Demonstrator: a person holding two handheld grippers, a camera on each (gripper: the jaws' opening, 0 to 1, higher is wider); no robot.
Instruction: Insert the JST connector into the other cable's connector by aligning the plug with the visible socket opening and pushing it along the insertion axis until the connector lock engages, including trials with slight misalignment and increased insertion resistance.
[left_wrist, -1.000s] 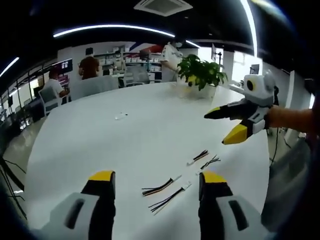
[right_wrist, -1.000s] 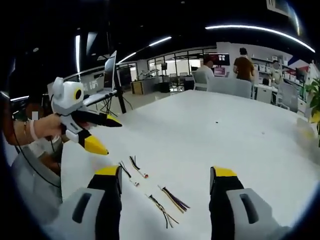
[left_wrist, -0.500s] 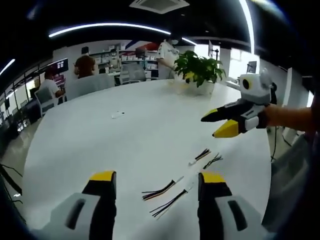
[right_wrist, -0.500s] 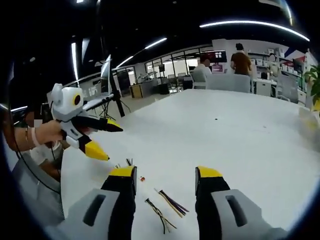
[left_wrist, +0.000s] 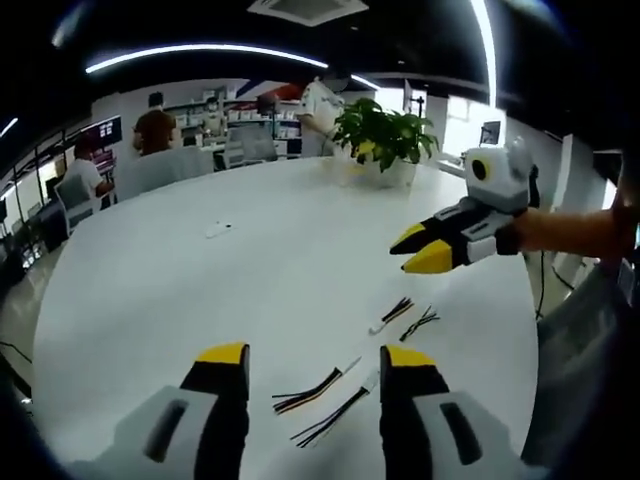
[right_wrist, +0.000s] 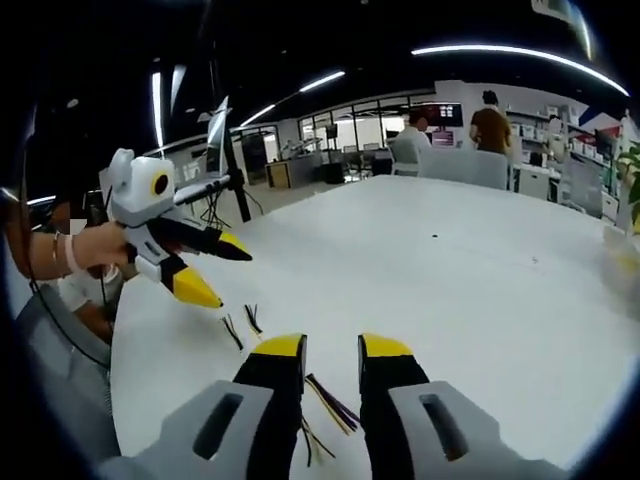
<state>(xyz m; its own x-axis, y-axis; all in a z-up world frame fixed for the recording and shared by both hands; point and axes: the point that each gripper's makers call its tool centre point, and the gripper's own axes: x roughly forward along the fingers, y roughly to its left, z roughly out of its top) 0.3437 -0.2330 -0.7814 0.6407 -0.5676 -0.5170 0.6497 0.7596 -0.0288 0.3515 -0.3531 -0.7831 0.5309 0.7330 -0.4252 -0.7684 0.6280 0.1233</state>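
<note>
Round white table (left_wrist: 200, 280), open-plan office. Four short multicoloured wire cables (left_wrist: 345, 375) lay diagonally toward 2 o'clock. Left gripper (left_wrist: 312, 368) wide; right gripper (right_wrist: 332, 355) narrow, empty.

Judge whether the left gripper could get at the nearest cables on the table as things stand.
Probably yes: the left gripper has open jaws, and the two nearest cables lie loose on the bare white table between them, with nothing over them.
</note>
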